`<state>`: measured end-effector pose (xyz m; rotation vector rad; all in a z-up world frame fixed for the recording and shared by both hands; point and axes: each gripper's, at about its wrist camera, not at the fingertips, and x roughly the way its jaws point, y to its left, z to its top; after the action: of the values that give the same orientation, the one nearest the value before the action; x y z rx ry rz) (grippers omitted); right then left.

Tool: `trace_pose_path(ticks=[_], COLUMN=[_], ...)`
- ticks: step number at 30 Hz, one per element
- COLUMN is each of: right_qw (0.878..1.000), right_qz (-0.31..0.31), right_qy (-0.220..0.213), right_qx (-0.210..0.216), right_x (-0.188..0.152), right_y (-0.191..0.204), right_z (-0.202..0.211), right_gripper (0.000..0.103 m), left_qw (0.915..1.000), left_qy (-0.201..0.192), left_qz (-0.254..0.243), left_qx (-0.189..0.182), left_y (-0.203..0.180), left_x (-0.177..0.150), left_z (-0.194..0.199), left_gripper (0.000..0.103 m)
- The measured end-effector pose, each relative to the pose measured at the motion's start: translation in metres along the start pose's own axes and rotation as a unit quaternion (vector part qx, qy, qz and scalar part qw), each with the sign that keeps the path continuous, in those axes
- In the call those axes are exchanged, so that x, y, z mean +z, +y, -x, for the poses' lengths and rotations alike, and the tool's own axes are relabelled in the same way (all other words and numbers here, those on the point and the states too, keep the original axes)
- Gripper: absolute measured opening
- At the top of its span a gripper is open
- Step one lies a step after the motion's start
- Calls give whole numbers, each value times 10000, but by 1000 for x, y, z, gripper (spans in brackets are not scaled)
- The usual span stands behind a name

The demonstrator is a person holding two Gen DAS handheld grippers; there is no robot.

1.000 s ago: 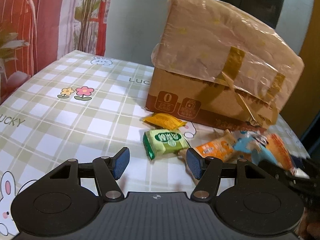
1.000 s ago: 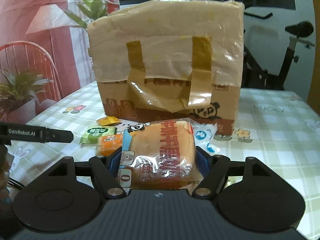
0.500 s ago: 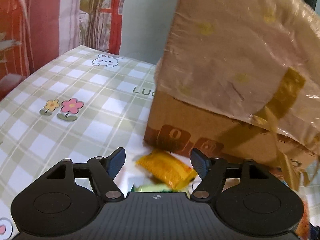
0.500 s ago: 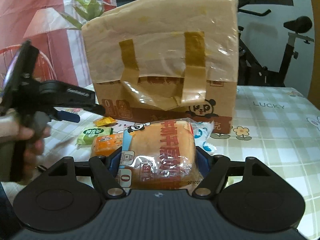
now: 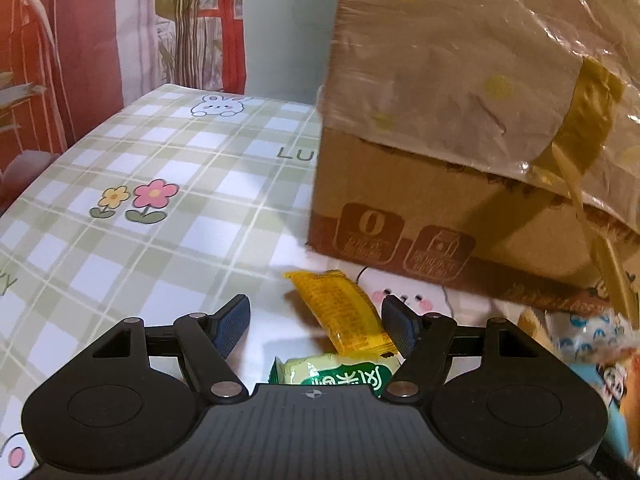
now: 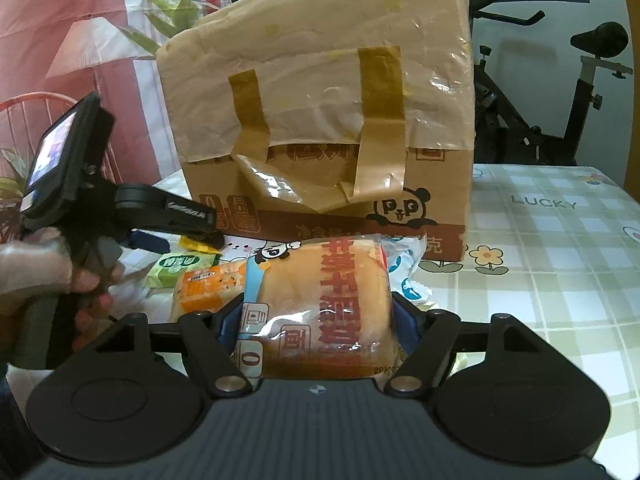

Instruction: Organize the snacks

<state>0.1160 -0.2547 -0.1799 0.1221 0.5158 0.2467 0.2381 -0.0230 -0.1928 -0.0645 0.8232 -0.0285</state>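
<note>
Bread packet [image 6: 320, 304] clamped in right claw [image 6: 320, 320]; left claw [image 5: 316, 320] agape around yellow sachet [image 5: 342, 316].

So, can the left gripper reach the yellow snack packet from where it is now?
Probably yes. The left gripper is open, and the yellow packet lies flat between its fingers with nothing on top; the cardboard box stands behind it.

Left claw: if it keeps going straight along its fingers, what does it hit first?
Most likely the yellow snack packet, which lies on the tablecloth between the open left claw fingers, nearer the right one. The cardboard box stands just behind it. Depth is uncertain.
</note>
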Motion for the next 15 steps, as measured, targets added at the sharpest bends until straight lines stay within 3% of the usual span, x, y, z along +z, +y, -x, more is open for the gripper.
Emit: trace_pose_path(ticks=[10,15], right_qw=[10000,10000], right_qz=[-19,-26], right_qy=[17,14], right_qx=[39,47], right_x=[0,0], right_y=[0,-1], right_z=[-3,-3], right_gripper=[74,74], left_qw=[9995,9986], left_qy=[217,133], left_qz=[-210,-503], left_qx=[-55,-1], left_y=[16,14], left_x=[0,-1], left_z=[6,14], left_gripper=[75,77])
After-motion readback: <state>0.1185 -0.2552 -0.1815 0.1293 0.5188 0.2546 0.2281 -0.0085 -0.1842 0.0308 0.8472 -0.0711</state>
